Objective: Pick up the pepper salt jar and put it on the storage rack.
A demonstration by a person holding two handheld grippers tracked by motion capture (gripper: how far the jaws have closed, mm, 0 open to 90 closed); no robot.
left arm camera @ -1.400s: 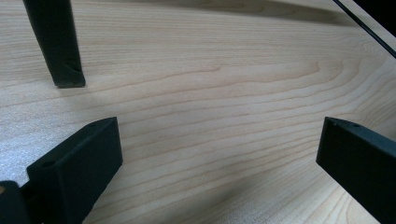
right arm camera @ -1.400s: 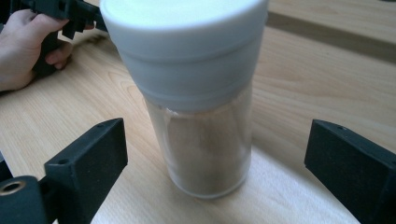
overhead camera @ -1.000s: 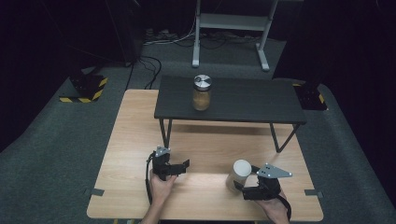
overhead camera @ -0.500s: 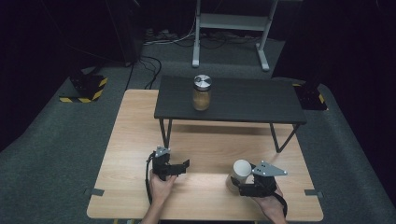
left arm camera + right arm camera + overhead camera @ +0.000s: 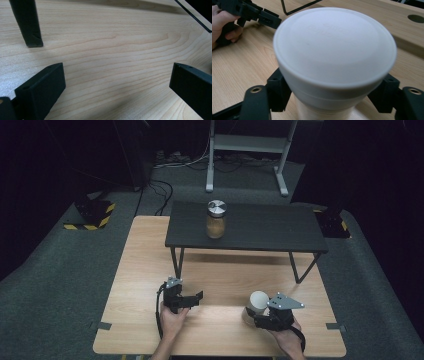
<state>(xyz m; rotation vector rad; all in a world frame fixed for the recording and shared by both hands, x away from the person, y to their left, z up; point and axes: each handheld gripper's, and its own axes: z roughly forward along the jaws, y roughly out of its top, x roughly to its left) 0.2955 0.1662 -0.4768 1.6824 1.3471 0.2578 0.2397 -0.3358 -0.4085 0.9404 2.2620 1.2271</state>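
Observation:
A pale container with a white lid (image 5: 258, 301) stands on the wooden table (image 5: 220, 275) at the front right. My right gripper (image 5: 254, 314) is shut on its body just under the lid (image 5: 334, 55), one black jaw against each side. My left gripper (image 5: 196, 300) rests low on the table at the front left, open, with bare wood between its jaws (image 5: 117, 80). Farther off in the right gripper view, the left gripper (image 5: 259, 15) and the hand (image 5: 224, 22) holding it appear.
A low black table (image 5: 260, 227) stands across the back half of the wooden table, with a glass jar with a silver lid (image 5: 216, 220) on it. One of its black legs (image 5: 28, 22) stands close ahead of the left gripper. Dark carpet surrounds the table.
My right gripper has shifted slightly to the left at the white-lidded container. The left gripper and the jar on the black table have stayed put.

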